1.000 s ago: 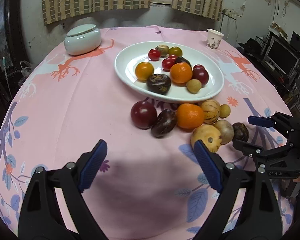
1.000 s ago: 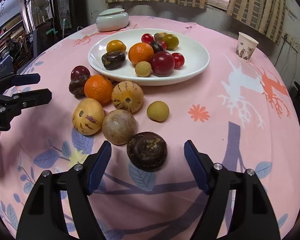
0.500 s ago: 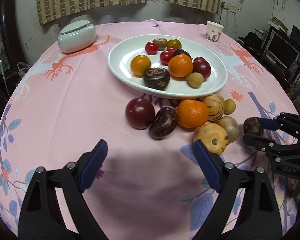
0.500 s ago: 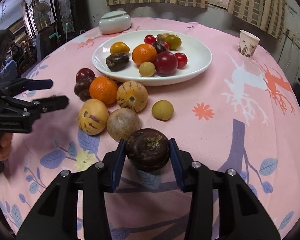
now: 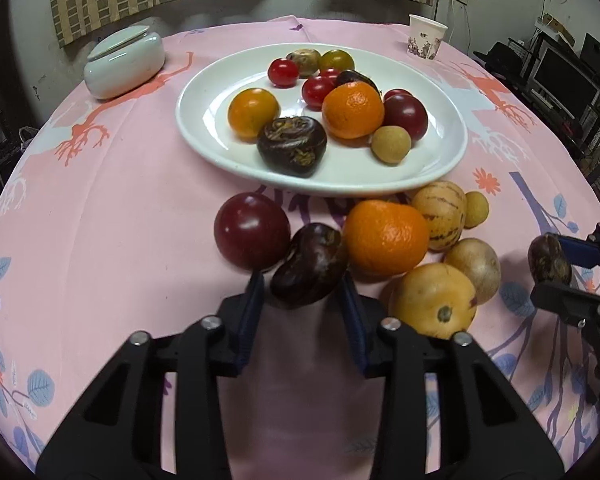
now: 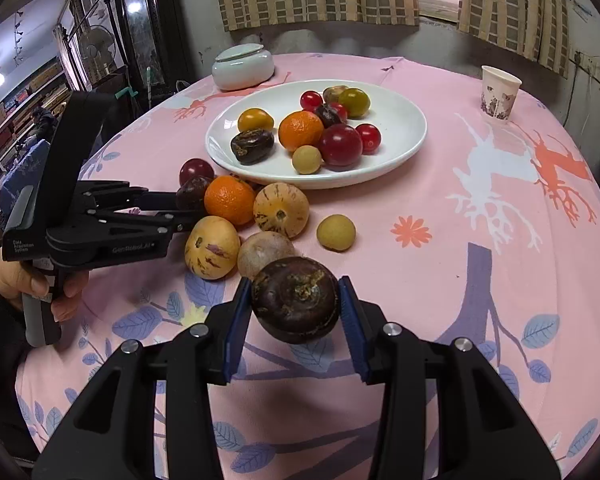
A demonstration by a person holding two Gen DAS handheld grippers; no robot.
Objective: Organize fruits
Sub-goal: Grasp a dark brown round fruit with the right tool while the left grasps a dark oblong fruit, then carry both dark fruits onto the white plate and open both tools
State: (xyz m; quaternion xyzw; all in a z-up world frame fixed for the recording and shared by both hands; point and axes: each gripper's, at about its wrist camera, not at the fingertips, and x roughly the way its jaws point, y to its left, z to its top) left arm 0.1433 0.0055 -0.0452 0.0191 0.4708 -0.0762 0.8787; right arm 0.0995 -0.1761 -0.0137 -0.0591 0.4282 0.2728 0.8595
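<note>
1. On the pink tablecloth [image 5: 120, 220], just in front of the white plate [image 5: 440, 160], I have a cluster of loose fruit beside both grippers.
2. My left gripper [image 5: 302, 300] is closing its jaws on a dark brown oblong fruit [image 5: 310, 266]; the blue pads flank it and appear to touch both sides.
3. That fruit sits between a deep red plum [image 5: 252, 230] and an orange [image 5: 386, 236], touching both.
4. My right gripper [image 6: 296, 308] is clamped on a round, dark wrinkled fruit [image 6: 296, 300], which looks raised just off the cloth.
5. Behind it lie a tan round fruit [image 6: 262, 250] and two striped yellow melons [image 6: 212, 246] [image 6: 280, 210].
6. The plate already holds oranges, red tomatoes and dark fruits.
7. A hand [image 6: 32, 280] grips the left gripper's handle.
</note>
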